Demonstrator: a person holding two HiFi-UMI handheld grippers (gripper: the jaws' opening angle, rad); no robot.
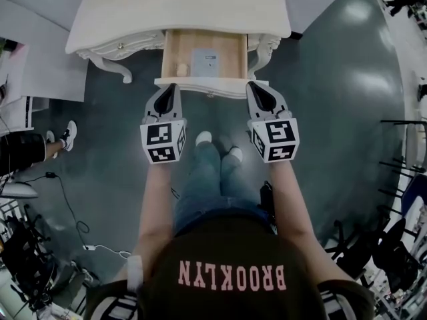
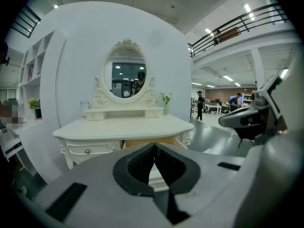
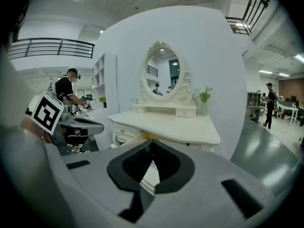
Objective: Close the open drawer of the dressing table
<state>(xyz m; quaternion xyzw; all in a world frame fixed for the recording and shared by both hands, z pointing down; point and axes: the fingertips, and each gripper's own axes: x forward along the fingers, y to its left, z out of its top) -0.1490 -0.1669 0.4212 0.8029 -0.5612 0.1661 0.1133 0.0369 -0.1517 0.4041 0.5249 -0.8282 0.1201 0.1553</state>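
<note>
Nearest us, the left claw (image 1: 173,87) and the right claw (image 1: 255,87) are held out side by side at matching height. Each one's own view shows the jaws brought together at the tips, with nothing gripped in either (left (image 2: 154,147), right (image 3: 152,144)). Only pale furniture shows through the hollow behind the tips. Just beyond the tips lies the white drawer front (image 1: 211,86), the left claw toward its left end and the right claw toward its right end. We cannot confirm contact from any view. The drawer (image 1: 230,53) is pulled well out from the middle of the dressing table (image 1: 120,45). Its bare wood floor carries a small round object (image 1: 181,69) and a grey card or flat box (image 1: 204,62). We judge the drawer to be rigid wood, light for its size, and likely to slide with modest resistance. It may rack and bind if pushed from one end only. No grip seems needed: closed tips pressed flat against the front panel, one near each end, should give an even push. The loose contents may shift if the push is abrupt. Farther back come the cream worktop (image 1: 180,12) and the oval mirror (image 2: 124,72).
</note>
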